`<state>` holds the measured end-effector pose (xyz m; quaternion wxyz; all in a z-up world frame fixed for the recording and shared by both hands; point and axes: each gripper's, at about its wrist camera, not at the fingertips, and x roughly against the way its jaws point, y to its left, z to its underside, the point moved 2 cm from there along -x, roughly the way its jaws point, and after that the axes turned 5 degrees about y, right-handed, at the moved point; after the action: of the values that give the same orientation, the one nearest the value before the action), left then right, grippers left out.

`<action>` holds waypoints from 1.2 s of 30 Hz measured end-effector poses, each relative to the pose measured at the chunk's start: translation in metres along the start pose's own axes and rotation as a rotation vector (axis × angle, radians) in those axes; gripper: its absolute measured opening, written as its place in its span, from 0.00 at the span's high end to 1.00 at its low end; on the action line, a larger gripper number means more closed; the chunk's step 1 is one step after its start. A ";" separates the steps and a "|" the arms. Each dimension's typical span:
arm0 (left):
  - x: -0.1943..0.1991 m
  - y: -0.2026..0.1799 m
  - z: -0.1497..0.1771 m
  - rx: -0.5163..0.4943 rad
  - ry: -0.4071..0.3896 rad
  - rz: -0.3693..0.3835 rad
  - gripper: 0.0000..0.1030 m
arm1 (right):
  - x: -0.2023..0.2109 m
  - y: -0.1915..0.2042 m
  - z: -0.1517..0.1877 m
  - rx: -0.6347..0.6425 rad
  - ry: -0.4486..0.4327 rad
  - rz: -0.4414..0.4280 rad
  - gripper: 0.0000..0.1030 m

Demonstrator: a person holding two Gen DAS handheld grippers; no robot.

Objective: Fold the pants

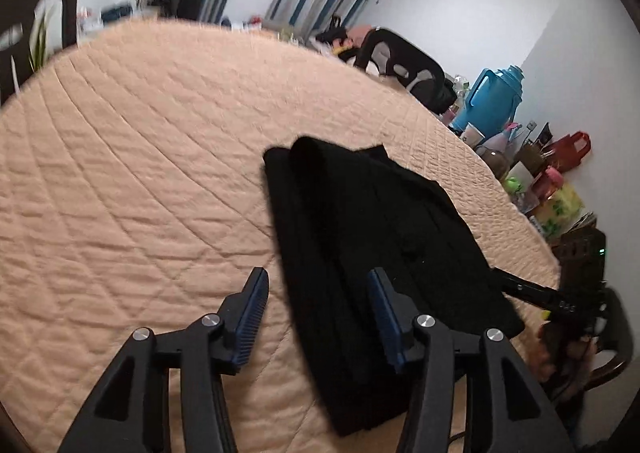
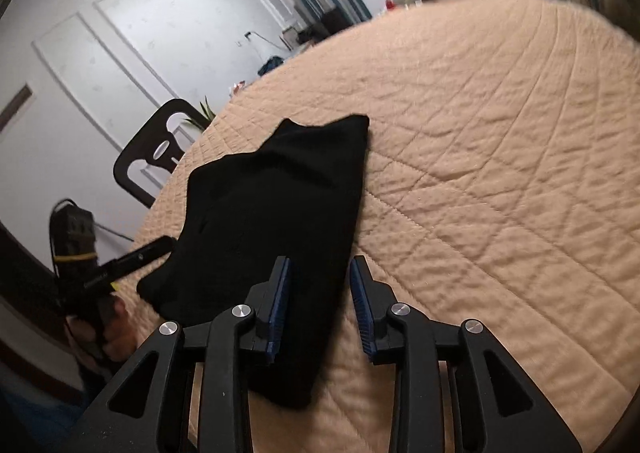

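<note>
- So the black pants are lying folded into a long bundle on the peach quilted cover, close to its near edge.
- Left gripper is spread wide over one side of the bundle, pads off the cloth, holding nothing.
- Right gripper hangs over the other side, jaws apart with cloth below the gap, not pinching it.
- Blue thermos stands off to the side amid clutter.

Black claw, blue ribbed pads
</note>
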<state>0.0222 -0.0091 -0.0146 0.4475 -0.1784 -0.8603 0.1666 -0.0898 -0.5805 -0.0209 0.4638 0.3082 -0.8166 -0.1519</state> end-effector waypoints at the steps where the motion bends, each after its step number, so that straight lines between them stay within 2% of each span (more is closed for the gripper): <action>1: -0.002 0.000 -0.002 0.006 -0.010 0.015 0.42 | -0.004 -0.001 -0.004 -0.012 0.003 -0.023 0.69; 6: -0.010 -0.003 -0.008 0.034 -0.009 0.050 0.37 | -0.015 -0.003 -0.016 -0.049 0.022 -0.061 0.68; 9: -0.012 -0.007 -0.008 0.042 -0.012 0.037 0.37 | -0.018 -0.005 -0.020 -0.075 0.019 -0.073 0.68; 15: -0.003 -0.011 0.010 0.056 -0.002 0.091 0.37 | -0.016 0.005 -0.010 -0.067 0.011 -0.067 0.66; 18: -0.005 -0.008 0.005 0.068 0.000 0.102 0.37 | -0.015 0.006 -0.006 -0.056 0.013 -0.072 0.66; 22: -0.015 -0.009 -0.008 0.074 -0.005 0.093 0.37 | -0.020 0.004 -0.015 -0.064 0.018 -0.080 0.66; 24: -0.017 -0.013 -0.010 0.062 -0.007 0.066 0.38 | -0.024 0.005 -0.019 -0.054 0.016 -0.072 0.66; 27: -0.017 -0.019 -0.005 0.015 -0.004 0.028 0.56 | -0.023 0.009 -0.019 -0.025 0.007 -0.043 0.71; 28: -0.015 -0.020 -0.004 0.007 -0.009 0.030 0.62 | -0.020 0.013 -0.018 -0.006 -0.006 -0.035 0.80; 31: -0.007 -0.023 -0.005 -0.017 -0.022 0.032 0.71 | -0.013 0.022 -0.017 0.021 -0.032 -0.043 0.85; 36: 0.007 -0.029 -0.017 -0.058 -0.046 0.044 0.76 | -0.002 0.036 -0.025 0.058 -0.061 -0.060 0.86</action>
<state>0.0276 -0.0291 0.0123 0.4187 -0.2064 -0.8706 0.1555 -0.0809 -0.5506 0.0098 0.4247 0.3409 -0.8249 -0.1515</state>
